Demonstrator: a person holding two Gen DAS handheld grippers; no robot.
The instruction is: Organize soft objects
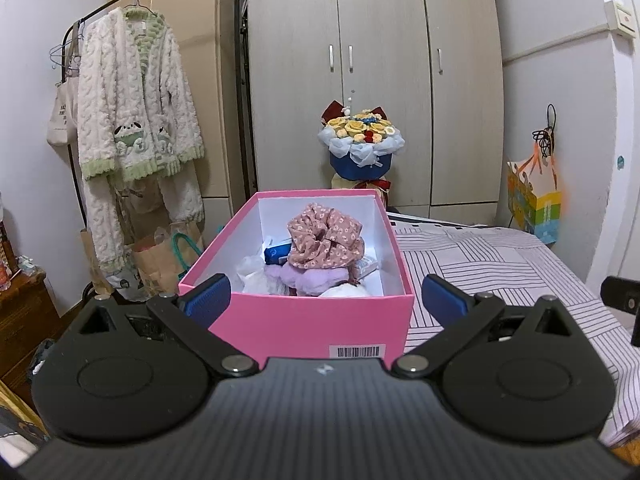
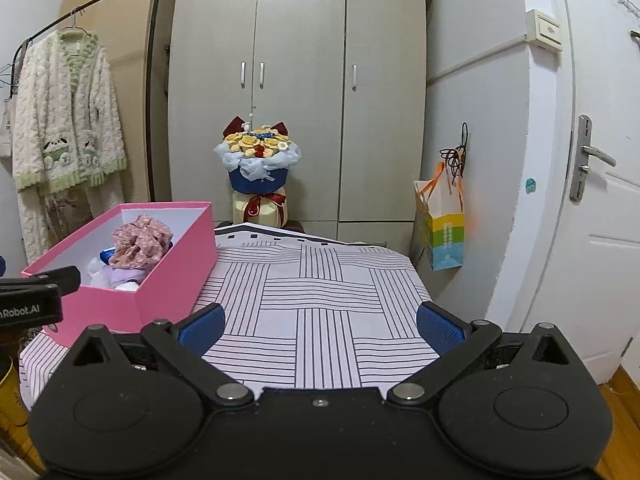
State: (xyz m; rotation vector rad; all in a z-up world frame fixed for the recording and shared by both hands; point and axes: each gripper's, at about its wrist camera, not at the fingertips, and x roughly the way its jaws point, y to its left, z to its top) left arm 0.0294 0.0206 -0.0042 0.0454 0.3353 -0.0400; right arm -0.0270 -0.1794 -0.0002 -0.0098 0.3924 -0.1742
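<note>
Both grippers, left (image 1: 326, 298) and right (image 2: 320, 326), jaws wide and empty; scrunchie (image 1: 324, 242) atop pile in box (image 1: 312, 320) looks light, squashy — pinch its bunched rim.

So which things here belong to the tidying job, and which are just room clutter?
Job: pink box, floral scrunchie and purple plush piece inside it, striped cloth, left gripper and right gripper, jaws open.

Clutter: bouquet, fleece robe, paper gift bag, wardrobe.
</note>
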